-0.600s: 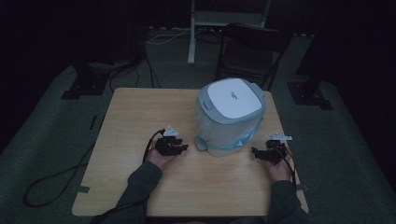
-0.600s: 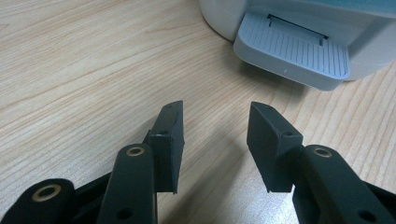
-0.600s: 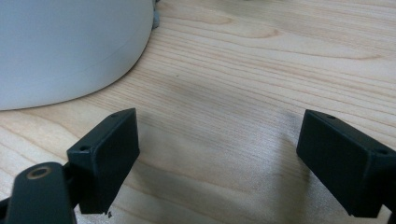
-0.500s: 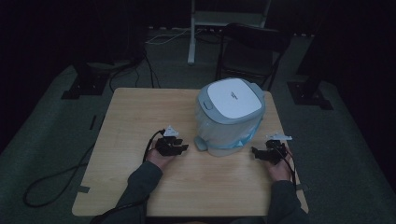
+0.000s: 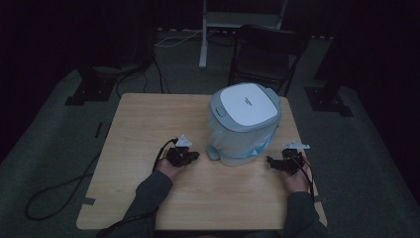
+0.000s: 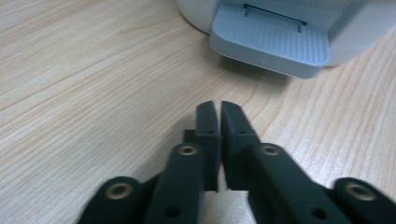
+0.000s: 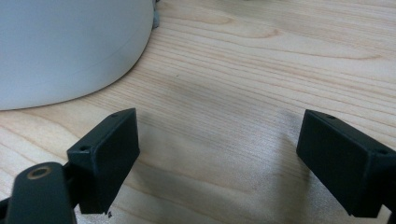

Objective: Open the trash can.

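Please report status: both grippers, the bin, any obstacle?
Left gripper shut, empty, facing the pedal. Right gripper open, empty, beside the bin. Lid closed. No obstacle between.

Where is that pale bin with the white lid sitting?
In the high view, the pale bin with the white lid stands on the wooden table's far right part, between the left gripper and right gripper.

A light wooden table (image 5: pixel 148 124) is set on a grey carpeted floor (image 5: pixel 44 148), pretty dim all round. Behind the table's far right corner, a dark folding chair (image 5: pixel 265 49) is parked, and just left of that a white stand or frame leg (image 5: pixel 203 34) can be made out, though the lighting makes it hard to say what it really is. Black cables (image 5: pixel 54 193) are looped over the carpet on the left, and dark stand bases (image 5: pixel 86 91) are planted at both far sides.
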